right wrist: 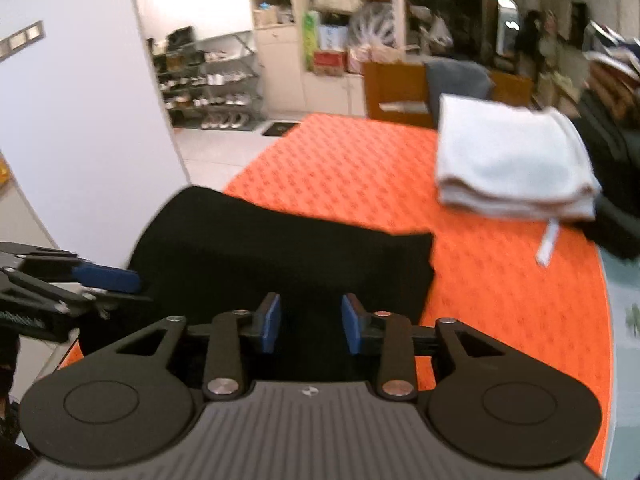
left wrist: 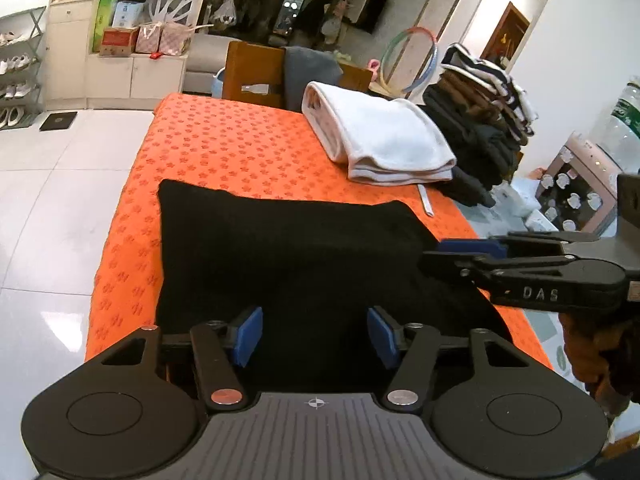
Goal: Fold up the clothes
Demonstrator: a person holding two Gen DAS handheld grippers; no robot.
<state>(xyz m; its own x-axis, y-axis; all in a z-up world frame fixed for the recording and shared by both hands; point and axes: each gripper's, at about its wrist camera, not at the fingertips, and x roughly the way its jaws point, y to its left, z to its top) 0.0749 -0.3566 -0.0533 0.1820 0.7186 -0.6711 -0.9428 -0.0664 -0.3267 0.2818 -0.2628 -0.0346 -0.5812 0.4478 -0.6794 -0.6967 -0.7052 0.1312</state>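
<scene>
Shelves hold bags, boxes; rack shoes.

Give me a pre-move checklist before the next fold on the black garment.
1. Left tongs open: ok, blue pads apart, nothing between them.
2. Right tongs open: ok, pads apart and empty.
3. Black garment lying flat on the orange cloth: ok, though its near edge is hidden under the tongs.
4. Room beyond the garment for a fold: ok, bare cloth ahead.
5. White towel out of the way: ok, apart from the garment.
6. Whether either tool touches the garment: cannot tell.
</scene>
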